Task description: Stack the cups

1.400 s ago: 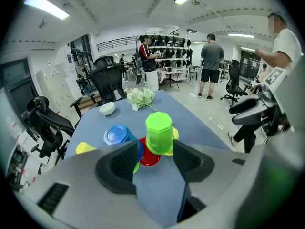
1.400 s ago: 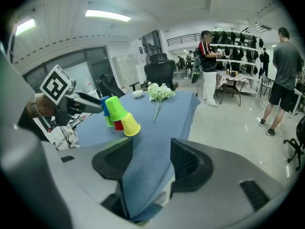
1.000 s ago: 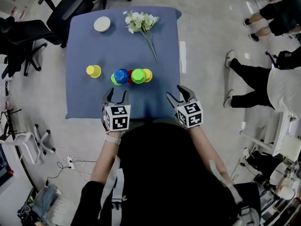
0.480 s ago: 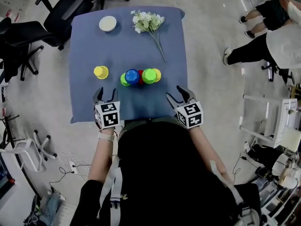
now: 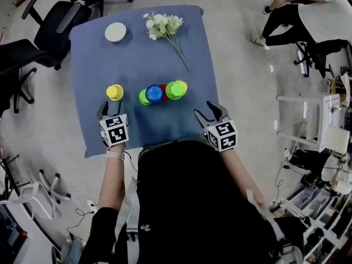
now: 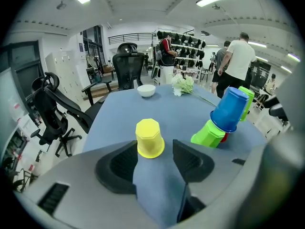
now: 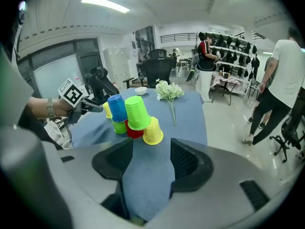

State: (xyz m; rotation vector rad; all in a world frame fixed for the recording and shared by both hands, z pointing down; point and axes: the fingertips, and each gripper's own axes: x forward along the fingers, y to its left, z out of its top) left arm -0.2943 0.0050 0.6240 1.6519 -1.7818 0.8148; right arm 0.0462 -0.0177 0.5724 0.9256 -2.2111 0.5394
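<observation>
- Left gripper (image 5: 109, 107): jaws released, empty, lined up just near of the lone yellow cup (image 6: 149, 138), upside down at surface (image 5: 137, 54) left; likely the first pick.
- Right gripper (image 5: 207, 110): jaws released, empty, waiting near cup cluster (image 5: 162, 92) mid-surface.

No words, numbers, brand names or signs can be read in any view. The only printed marks are black-and-white square code patterns. They sit on the marker cube of the left gripper (image 5: 109, 108), near the table's near left edge, and on the marker cube of the right gripper (image 5: 209, 110), near its near right edge. The patterns are blocky shapes with no letters or digits. In the right gripper view, one such pattern shows on the left gripper's cube, at the left.
</observation>
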